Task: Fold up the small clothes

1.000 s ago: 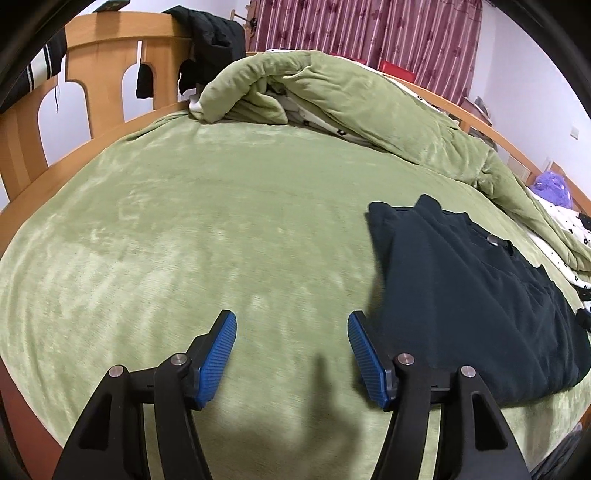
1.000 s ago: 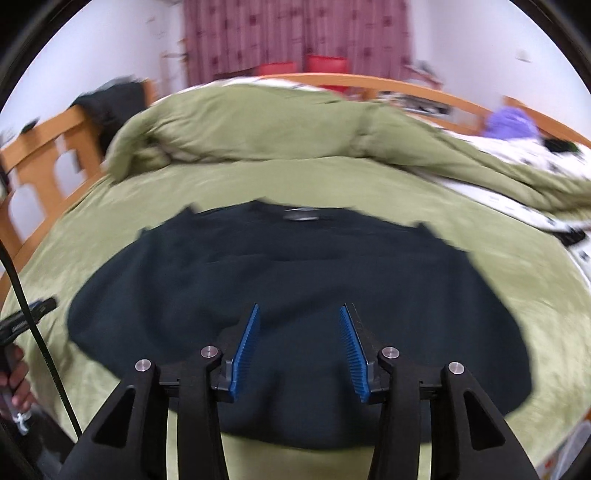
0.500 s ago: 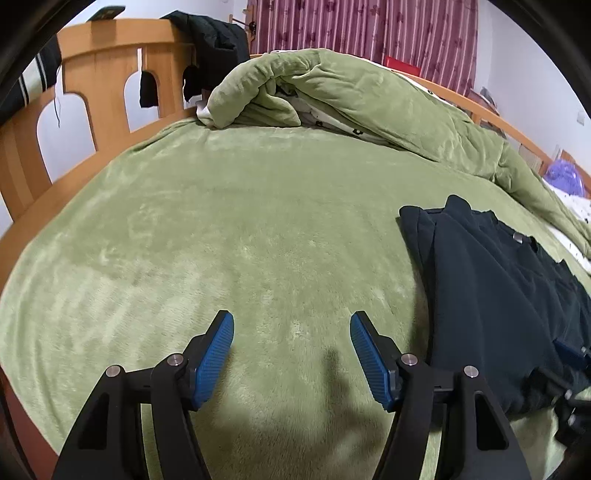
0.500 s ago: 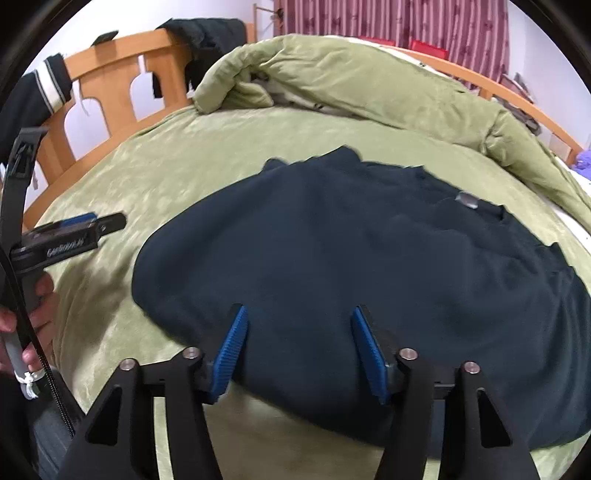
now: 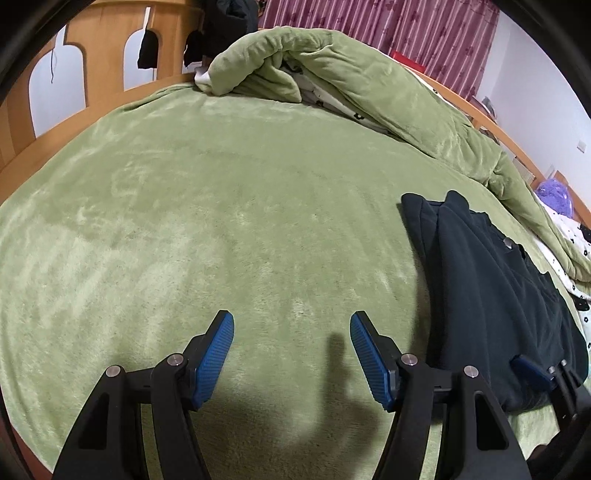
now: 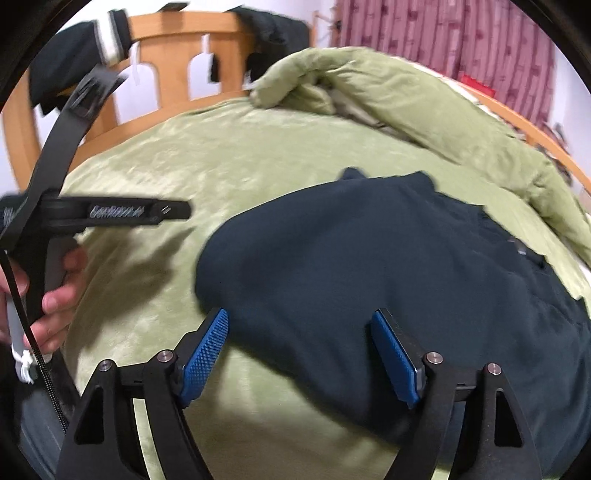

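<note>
A dark navy garment lies spread flat on the green bed cover; in the left wrist view the same garment lies at the right. My right gripper hovers over the garment's near hem, its jaws opening, with cloth beneath them and nothing pinched between the blue pads. My left gripper stands open above bare green cover, to the left of the garment, holding nothing. The left tool's body and a hand on it show at the left of the right wrist view.
A rumpled green duvet is heaped along the far side of the bed. A wooden headboard with dark clothes draped over it rises at the back left. Maroon curtains hang behind. A purple object sits far right.
My right gripper swung left across the garment toward its near-left hem and its jaws widened. My left gripper drifted slightly forward and down over the bare cover.
</note>
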Tool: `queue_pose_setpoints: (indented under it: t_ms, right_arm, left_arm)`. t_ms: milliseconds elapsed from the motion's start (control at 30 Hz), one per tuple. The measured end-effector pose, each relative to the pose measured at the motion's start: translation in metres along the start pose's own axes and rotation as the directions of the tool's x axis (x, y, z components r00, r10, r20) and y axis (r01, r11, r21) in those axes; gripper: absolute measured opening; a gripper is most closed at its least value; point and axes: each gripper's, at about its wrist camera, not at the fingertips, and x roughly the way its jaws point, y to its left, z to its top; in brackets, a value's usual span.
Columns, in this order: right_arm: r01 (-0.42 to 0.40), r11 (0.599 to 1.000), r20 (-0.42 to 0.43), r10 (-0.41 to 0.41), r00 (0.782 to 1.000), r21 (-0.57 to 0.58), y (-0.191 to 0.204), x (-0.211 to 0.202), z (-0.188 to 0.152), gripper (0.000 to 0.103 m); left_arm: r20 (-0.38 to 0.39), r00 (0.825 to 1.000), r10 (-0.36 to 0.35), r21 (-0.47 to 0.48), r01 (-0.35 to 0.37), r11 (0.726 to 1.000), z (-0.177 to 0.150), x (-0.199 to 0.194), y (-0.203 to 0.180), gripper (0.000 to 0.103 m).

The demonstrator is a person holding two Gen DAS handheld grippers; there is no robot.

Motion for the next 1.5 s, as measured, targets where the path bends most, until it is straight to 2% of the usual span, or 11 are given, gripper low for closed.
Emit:
queue_pose_setpoints:
  t_ms: [167,300,367,533,600,733,933,1100,1300,1500]
  right_arm:
    - [0.127,0.989,0.007,-0.127,0.992,-0.073,0.02,0.022,0.0,0.079]
    - [0.184,0.98,-0.009,-0.185,0.983,-0.082,0.023,0.035,0.007,0.078]
    - [0.199,0.977,-0.015,-0.201,0.98,-0.077,0.022,0.039,0.012,0.071]
    - [0.241,0.967,-0.003,-0.242,0.97,-0.085,0.024,0.037,0.015,0.028]
    - [0.219,0.975,0.004,-0.219,0.976,-0.039,0.016,0.03,0.017,0.023]
    - [0.154,0.986,0.031,-0.157,0.987,0.064,0.0,0.009,0.026,0.02]
    - [0.119,0.979,0.118,-0.14,0.983,0.168,-0.03,-0.037,0.037,0.02]
    - [0.078,0.949,0.173,-0.136,0.976,0.305,-0.078,-0.074,0.041,0.02]
    - [0.039,0.9,0.218,-0.147,0.965,0.434,-0.132,-0.107,0.034,0.019]
    - [0.052,0.848,0.246,-0.211,0.946,0.527,-0.19,-0.142,0.009,0.018]
  left_arm:
    - [0.0,1.0,0.001,-0.015,-0.001,1.0,-0.001,0.001,0.005,0.064]
    - [0.001,1.0,-0.015,-0.04,0.015,0.999,0.0,0.001,0.011,0.063]
    - [0.006,1.0,-0.017,-0.046,0.017,0.999,-0.001,0.0,0.014,0.063]
    - [0.003,1.0,-0.008,-0.052,0.009,0.999,-0.002,0.003,0.016,0.063]
    - [-0.003,1.0,0.01,-0.041,-0.01,0.999,-0.003,0.006,0.015,0.063]
    - [-0.013,0.999,0.049,-0.001,-0.05,0.999,-0.007,0.008,0.007,0.064]
    - [-0.01,0.996,0.084,0.059,-0.083,0.995,-0.013,0.002,-0.01,0.064]
    - [0.015,0.994,0.109,0.112,-0.11,0.988,-0.016,-0.009,-0.03,0.064]
    - [0.041,0.994,0.104,0.151,-0.109,0.982,-0.018,-0.025,-0.06,0.064]
    - [0.072,0.994,0.082,0.189,-0.095,0.977,-0.01,-0.04,-0.097,0.064]
